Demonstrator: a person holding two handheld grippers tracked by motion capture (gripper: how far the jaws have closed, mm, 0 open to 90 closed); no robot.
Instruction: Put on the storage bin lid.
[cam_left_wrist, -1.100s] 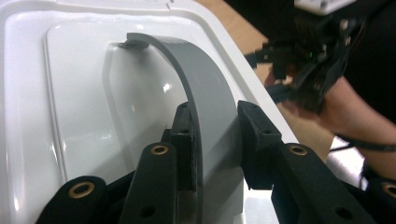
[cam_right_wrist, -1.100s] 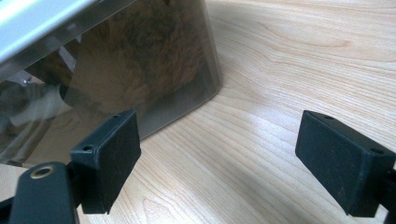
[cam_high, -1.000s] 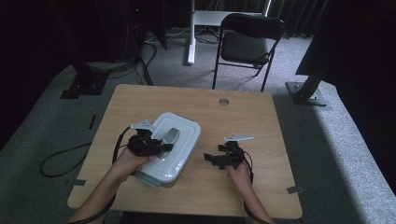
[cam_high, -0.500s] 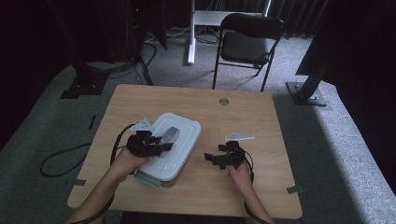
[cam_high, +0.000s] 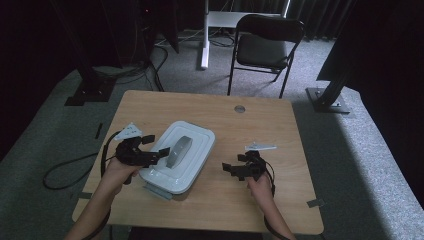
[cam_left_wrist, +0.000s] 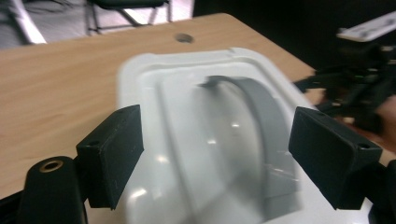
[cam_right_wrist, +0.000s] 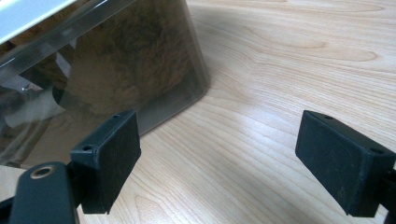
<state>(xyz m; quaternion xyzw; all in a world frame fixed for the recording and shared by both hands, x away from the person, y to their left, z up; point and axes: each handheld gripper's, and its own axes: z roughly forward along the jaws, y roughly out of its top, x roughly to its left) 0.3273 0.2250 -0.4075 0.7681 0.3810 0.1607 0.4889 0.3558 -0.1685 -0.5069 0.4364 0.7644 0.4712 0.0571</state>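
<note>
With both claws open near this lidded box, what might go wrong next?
1. The left claw straddles the grey handle open; closing off-centre may slip off it.
2. The box sits near the table's front edge; a tug might drag it off.
3. The right claw is apart from the box, so nothing steadies it.

The container's (cam_right_wrist: 93, 74) contents are a brown blur behind its clear wall; its lid is cut off.

Dim room, sunlit floor, blurred lid (cam_left_wrist: 205, 135)
</note>
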